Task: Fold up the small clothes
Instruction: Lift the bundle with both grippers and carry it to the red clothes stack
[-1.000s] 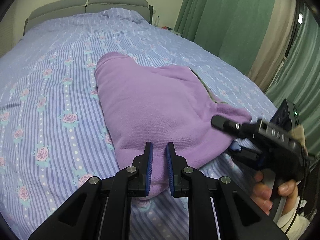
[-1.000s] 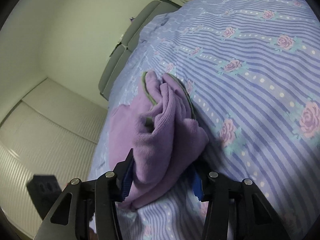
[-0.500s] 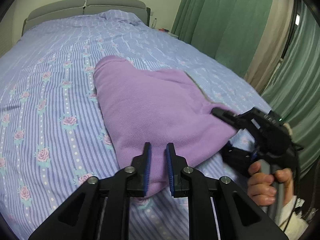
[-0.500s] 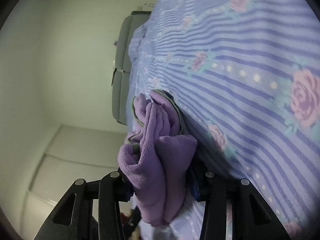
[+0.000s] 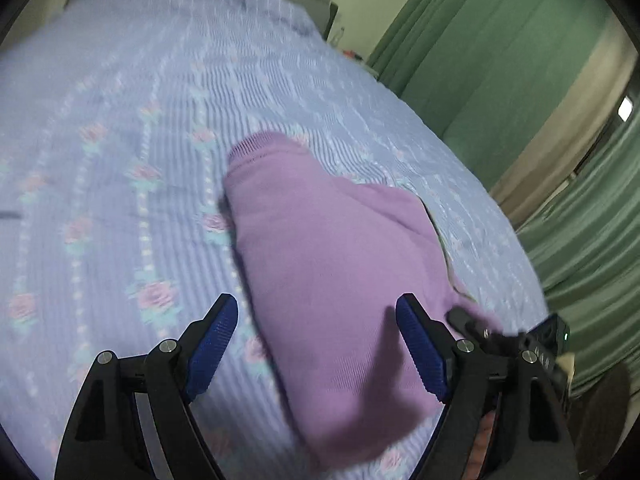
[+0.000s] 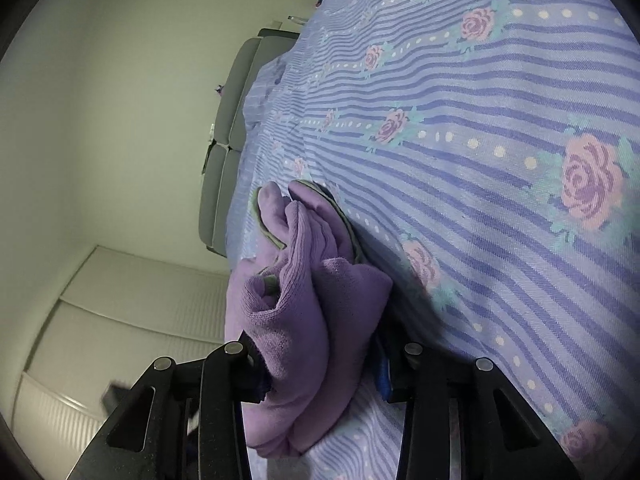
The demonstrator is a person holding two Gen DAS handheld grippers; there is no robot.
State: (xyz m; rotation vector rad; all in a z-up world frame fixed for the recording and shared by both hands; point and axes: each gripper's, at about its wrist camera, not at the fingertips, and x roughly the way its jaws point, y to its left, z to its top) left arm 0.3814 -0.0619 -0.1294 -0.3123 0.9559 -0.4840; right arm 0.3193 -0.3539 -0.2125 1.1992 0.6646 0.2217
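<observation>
Here, the left claw [image 5: 316, 320] is held wide open above the purple garment [image 5: 340, 264], which is spread folded on the striped, rose-patterned bed [image 5: 120, 140], while at the garment's right edge a bunched fold is clamped between the fingers of the right claw [image 6: 320, 364].

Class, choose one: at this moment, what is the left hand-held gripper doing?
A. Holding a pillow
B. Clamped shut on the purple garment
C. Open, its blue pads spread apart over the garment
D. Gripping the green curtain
C: the left hand-held gripper has its blue pads spread wide, with the purple garment lying on the striped floral bedsheet between them, ungripped.
</observation>
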